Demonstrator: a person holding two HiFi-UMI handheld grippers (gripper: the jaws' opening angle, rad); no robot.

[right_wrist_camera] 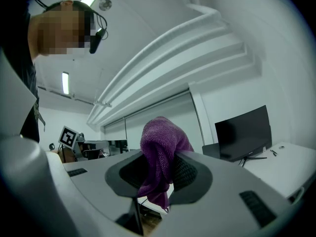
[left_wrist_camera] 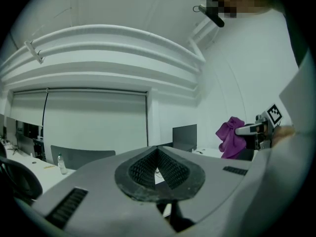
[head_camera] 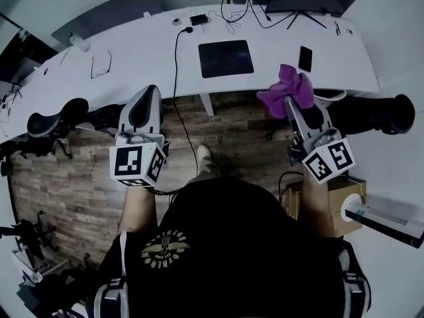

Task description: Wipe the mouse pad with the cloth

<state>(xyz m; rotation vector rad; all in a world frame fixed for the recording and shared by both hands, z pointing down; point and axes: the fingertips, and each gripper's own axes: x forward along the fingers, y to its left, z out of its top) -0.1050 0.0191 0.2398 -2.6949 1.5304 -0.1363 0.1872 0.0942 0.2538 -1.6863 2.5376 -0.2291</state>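
Both jaw pairs closed — right gripper (right_wrist_camera: 159,176) on cloth (right_wrist_camera: 161,144), left gripper (left_wrist_camera: 158,170) empty. Loosely bunched cloth may slip out mid-wipe.

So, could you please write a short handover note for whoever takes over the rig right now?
Left gripper: shut, empty, over the floor before the desk.
Right gripper: shut on the purple cloth, held up near the desk's front edge.
Mouse pad: flat on the desk, cloth not touching it.
Done: cloth in hand.
To do: bring cloth down onto the pad and wipe it.
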